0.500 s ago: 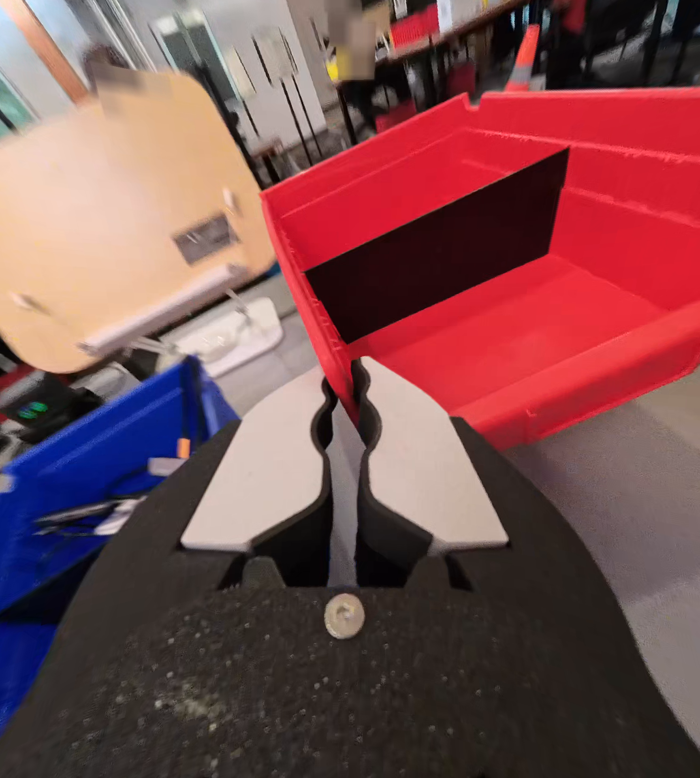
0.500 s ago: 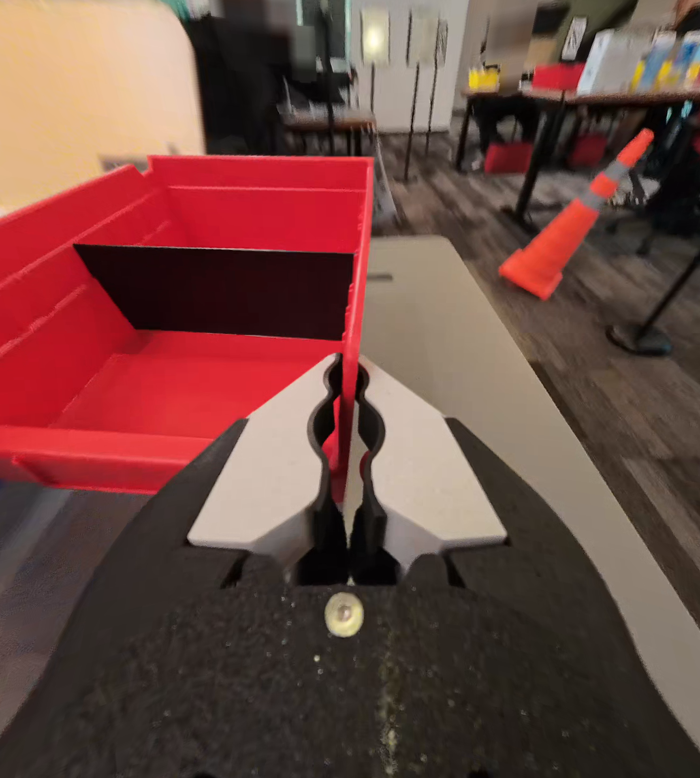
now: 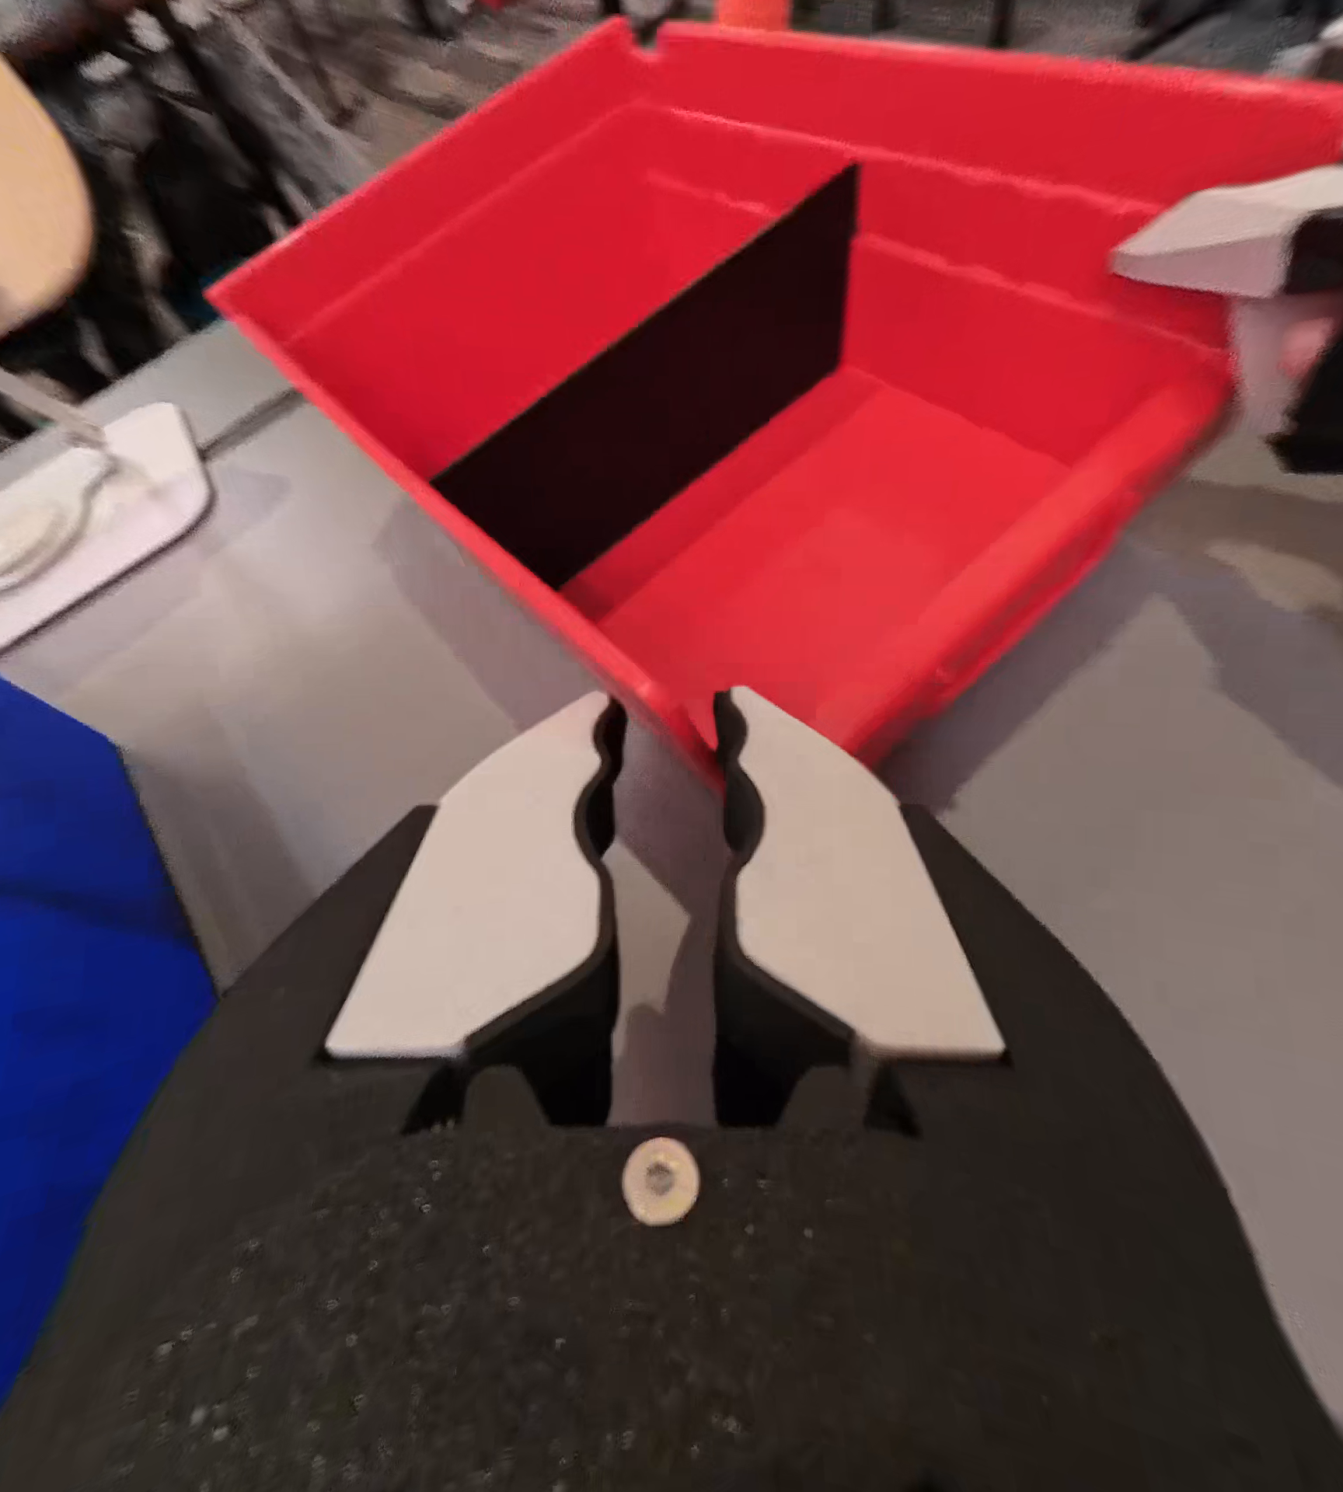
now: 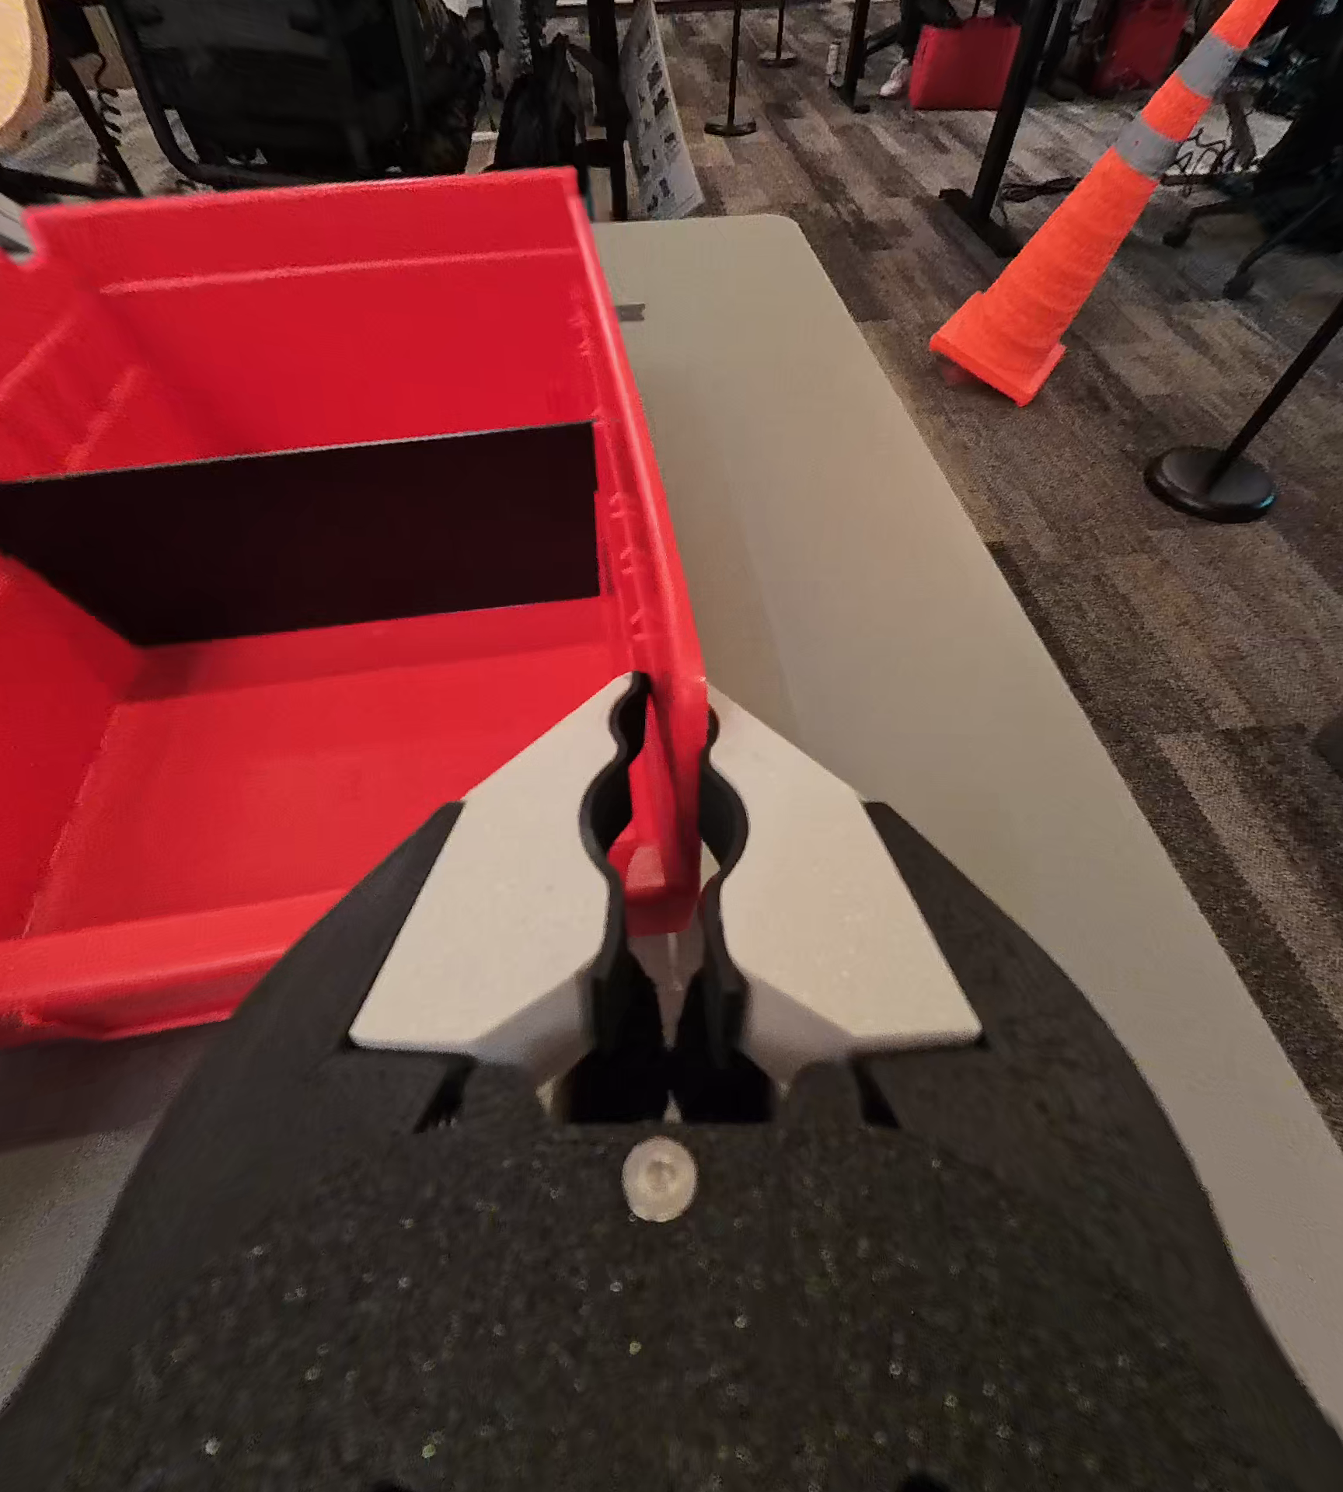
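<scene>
The right gripper point(image 4: 670, 702) clamps the right wall of the red bin point(image 4: 264, 775) at frame centre; a black divider point(image 4: 305, 529) crosses it. Grey table point(image 4: 814, 525) beneath, orange cone point(image 4: 1056, 266) upper right.

Both wrist views close, facing shared red bin point(image 3: 854, 500) from opposite corners.
</scene>
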Motion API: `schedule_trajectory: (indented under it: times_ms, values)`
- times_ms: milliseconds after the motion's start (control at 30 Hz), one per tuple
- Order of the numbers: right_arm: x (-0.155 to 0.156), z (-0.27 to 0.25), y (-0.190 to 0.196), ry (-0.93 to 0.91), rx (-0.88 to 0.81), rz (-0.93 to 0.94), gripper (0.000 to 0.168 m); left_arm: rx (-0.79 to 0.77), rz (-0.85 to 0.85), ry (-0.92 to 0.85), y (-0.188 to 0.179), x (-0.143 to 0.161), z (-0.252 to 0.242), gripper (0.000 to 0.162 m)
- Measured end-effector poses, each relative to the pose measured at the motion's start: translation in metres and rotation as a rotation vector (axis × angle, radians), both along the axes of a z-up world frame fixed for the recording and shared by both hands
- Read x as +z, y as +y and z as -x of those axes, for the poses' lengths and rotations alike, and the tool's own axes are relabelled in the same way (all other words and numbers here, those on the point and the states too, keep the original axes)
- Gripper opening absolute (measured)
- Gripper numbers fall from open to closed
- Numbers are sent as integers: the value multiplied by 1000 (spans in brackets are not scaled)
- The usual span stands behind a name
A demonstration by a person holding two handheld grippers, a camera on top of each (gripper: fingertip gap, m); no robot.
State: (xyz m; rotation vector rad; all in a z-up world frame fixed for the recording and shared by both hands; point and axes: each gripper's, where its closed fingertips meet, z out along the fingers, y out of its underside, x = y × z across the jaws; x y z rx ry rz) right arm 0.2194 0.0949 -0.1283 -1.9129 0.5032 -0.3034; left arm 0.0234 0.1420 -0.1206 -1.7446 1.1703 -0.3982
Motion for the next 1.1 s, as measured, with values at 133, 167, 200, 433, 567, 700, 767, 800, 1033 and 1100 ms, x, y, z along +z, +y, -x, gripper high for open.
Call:
schedule_trajectory:
  times_ms: [133, 167, 200, 433, 567, 700, 767, 800, 1033, 1100]
  values:
    - [1, 1, 0, 5, 8, -27, 8, -60, 105, -146, -32, 43, 59, 21]
    - [1, 3, 0, 12, 11, -26, 8, -56, 113, -168, -36, 52, 80, 22]
    - [0, 5, -1, 27, 15, -24, 7, -46, 98, -188, -37, 62, 103, 24]
    - [-1, 11, -4, 20, -16, -1, 6, 429, -204, -174, 62, 83, 311, 36]
    - [17, 10, -13, -34, -110, -7, 31, 533, -18, -164, 100, 23, 357, 49]
    - [118, 68, -17, -207, -71, -266, 40, 505, 67, -131, 115, -9, 355, 51]
    - [153, 136, 2, -198, 108, -372, 40, 495, 85, -166, 115, -9, 349, 45]
    - [158, 174, 15, -171, 209, -401, 41, 505, 72, -158, 118, -10, 348, 42]
    - [37, 353, 92, -64, 495, -159, 46, 524, 67, -171, 118, -10, 343, 25]
    - [13, 366, 104, -9, 483, -87, 48, 511, 52, -154, 115, -11, 340, 17]
